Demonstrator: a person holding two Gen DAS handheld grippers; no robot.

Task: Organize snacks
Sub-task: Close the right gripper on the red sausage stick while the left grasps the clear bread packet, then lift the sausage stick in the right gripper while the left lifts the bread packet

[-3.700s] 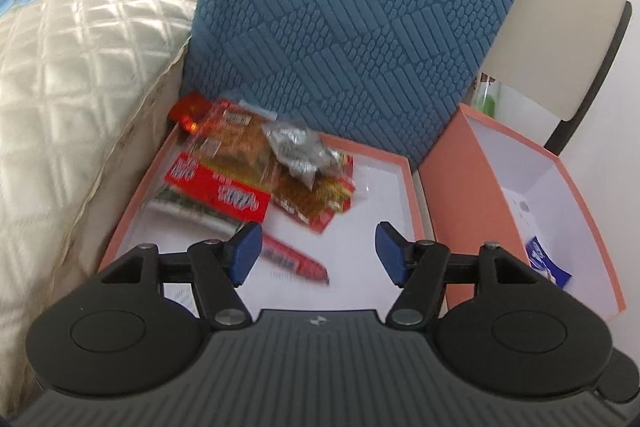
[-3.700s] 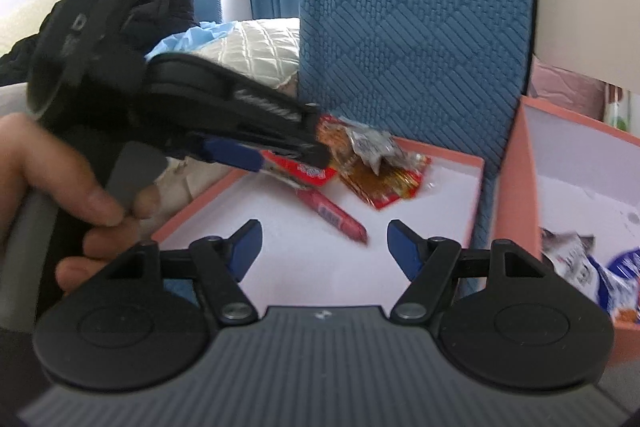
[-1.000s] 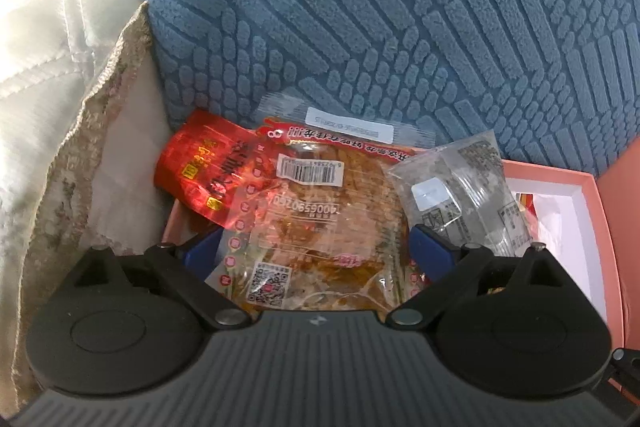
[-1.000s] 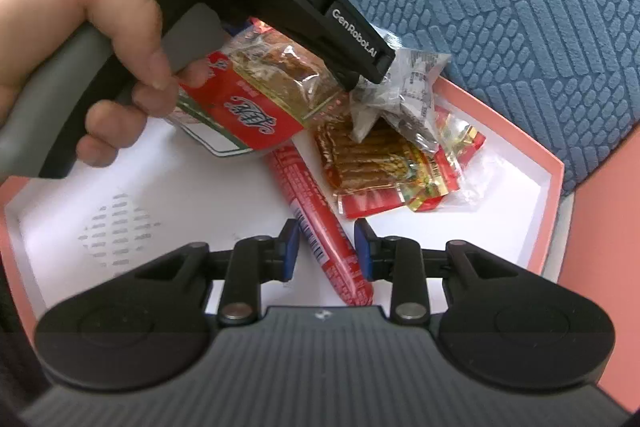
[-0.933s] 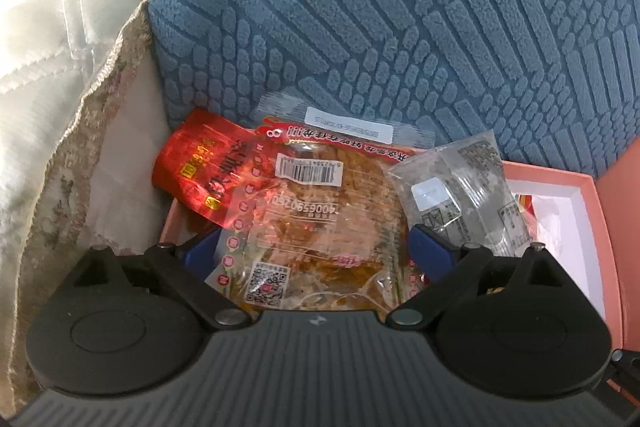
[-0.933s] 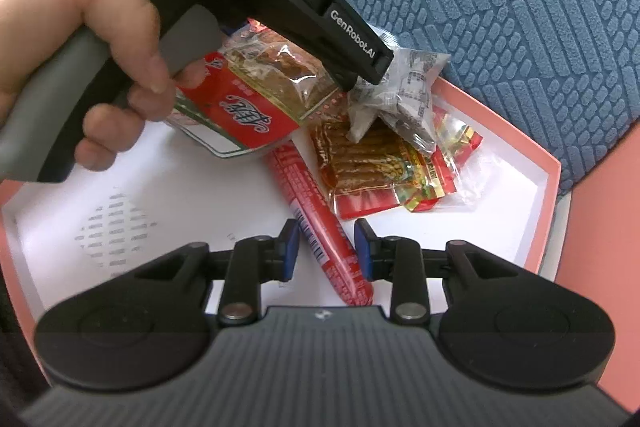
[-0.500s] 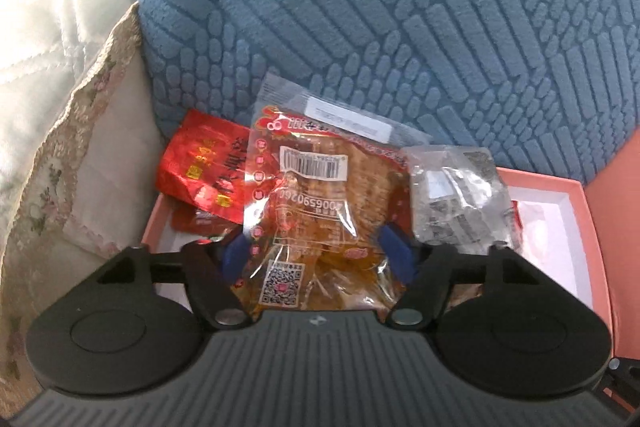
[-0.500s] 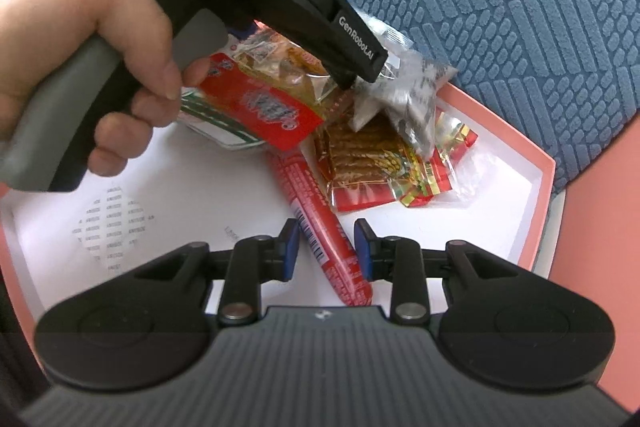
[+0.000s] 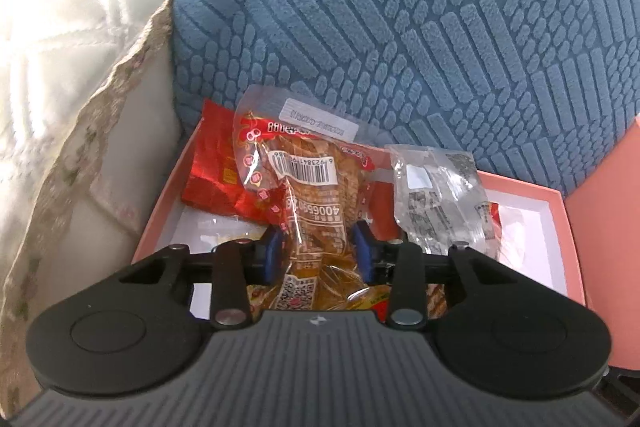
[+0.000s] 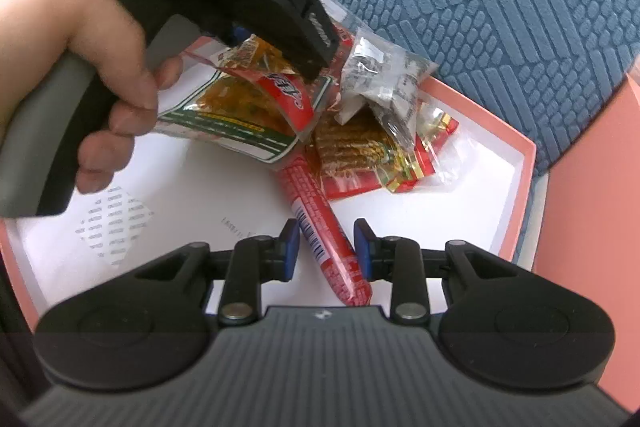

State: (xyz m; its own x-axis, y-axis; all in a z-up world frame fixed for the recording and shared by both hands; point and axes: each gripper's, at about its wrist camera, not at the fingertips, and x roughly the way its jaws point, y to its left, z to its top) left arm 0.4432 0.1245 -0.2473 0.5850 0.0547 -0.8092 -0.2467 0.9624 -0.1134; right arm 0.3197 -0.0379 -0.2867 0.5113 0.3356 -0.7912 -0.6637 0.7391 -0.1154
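Note:
My left gripper (image 9: 319, 254) is shut on a clear snack packet with red print (image 9: 310, 195) and holds it bent, lifted off the pink tray (image 9: 560, 251). In the right wrist view the same packet (image 10: 256, 107) hangs folded under the left gripper's body. My right gripper (image 10: 326, 249) is closed around the end of a red sausage stick (image 10: 316, 219) lying on the tray floor (image 10: 180, 187). A red foil packet (image 9: 216, 171), a silver packet (image 9: 436, 199) and a packet of brown sticks (image 10: 360, 151) lie at the tray's back.
A blue textured cushion (image 9: 400, 27) stands right behind the tray. A cream quilted cushion (image 9: 60, 67) presses on the tray's left side. A second pink box wall (image 10: 592, 187) rises on the right.
My left gripper's jaws closed on the clear packet and raised it, so it now bends. My right gripper stayed around the sausage stick.

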